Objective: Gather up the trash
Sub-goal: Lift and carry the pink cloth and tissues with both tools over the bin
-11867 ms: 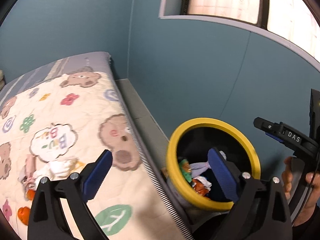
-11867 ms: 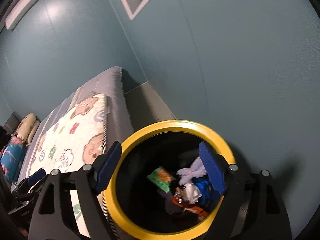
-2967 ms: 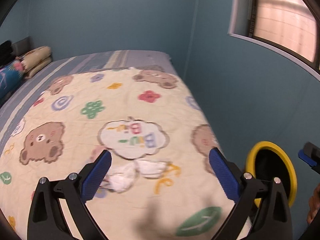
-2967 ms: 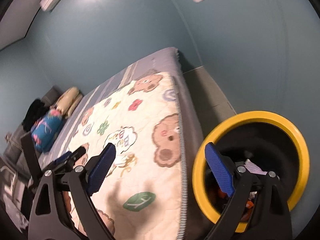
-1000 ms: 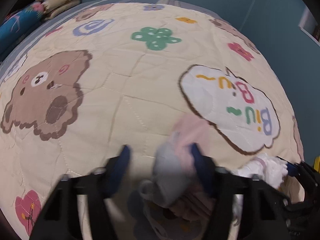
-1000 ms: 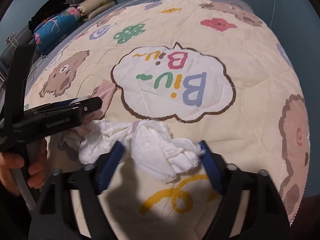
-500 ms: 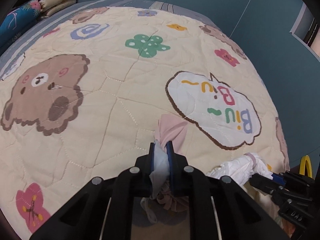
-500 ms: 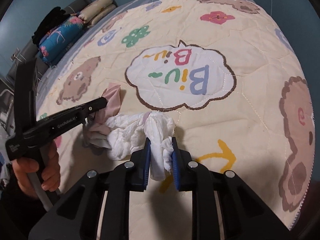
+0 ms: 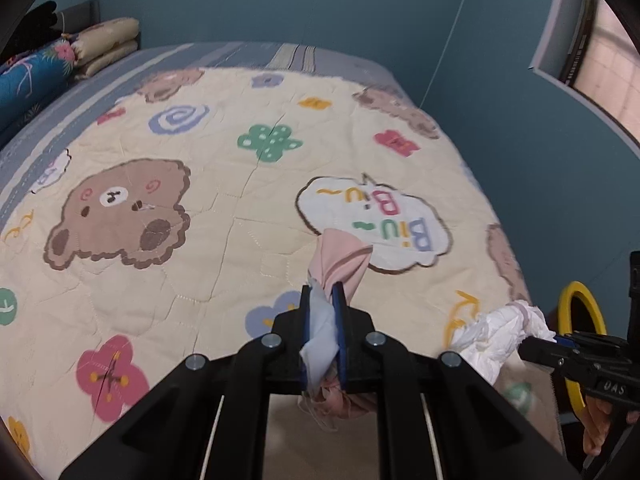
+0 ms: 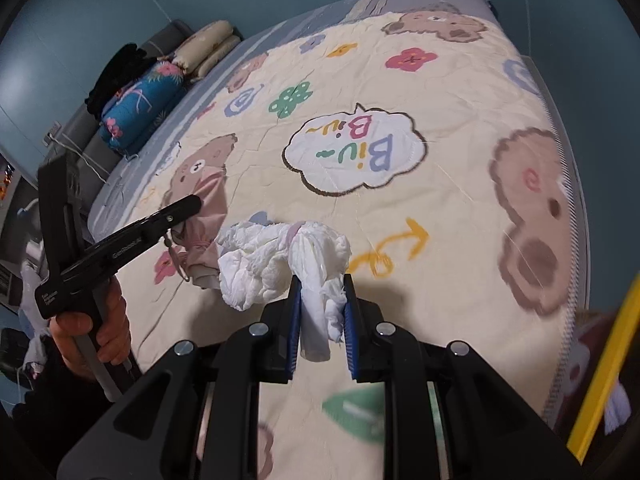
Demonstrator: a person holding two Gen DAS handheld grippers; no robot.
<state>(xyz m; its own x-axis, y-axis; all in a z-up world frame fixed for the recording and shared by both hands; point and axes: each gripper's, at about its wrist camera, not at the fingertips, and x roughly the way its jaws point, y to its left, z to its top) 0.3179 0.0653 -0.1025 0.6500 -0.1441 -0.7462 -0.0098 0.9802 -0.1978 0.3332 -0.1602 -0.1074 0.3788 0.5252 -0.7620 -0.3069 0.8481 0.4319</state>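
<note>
Over the bear-print quilt point(image 9: 168, 184), both grippers have just clamped shut and lifted, the left gripper point(image 9: 323, 312) pinching the pink rag point(image 9: 340, 260), the right gripper point(image 10: 320, 308) the white tissue wad point(image 10: 280, 256), so both seem ready for the yellow-rimmed bin point(image 9: 580, 308).

A bedroom in a home

A bed point(image 9: 340, 56) is seen against teal-painted walls point(image 9: 360, 4), covered by a cream quilt point(image 9: 224, 208) printed with bears, flowers and a "Biu Biu" cloud. At the head of the bed, a blue flowered bolster point(image 10: 140, 100) and folded beige pillows point(image 10: 204, 50) are stacked. Beyond the far side of the bed, a window point(image 9: 612, 80) is set into the wall. Beside the bed, a yellow-rimmed bin point(image 9: 576, 292) is placed.
</note>
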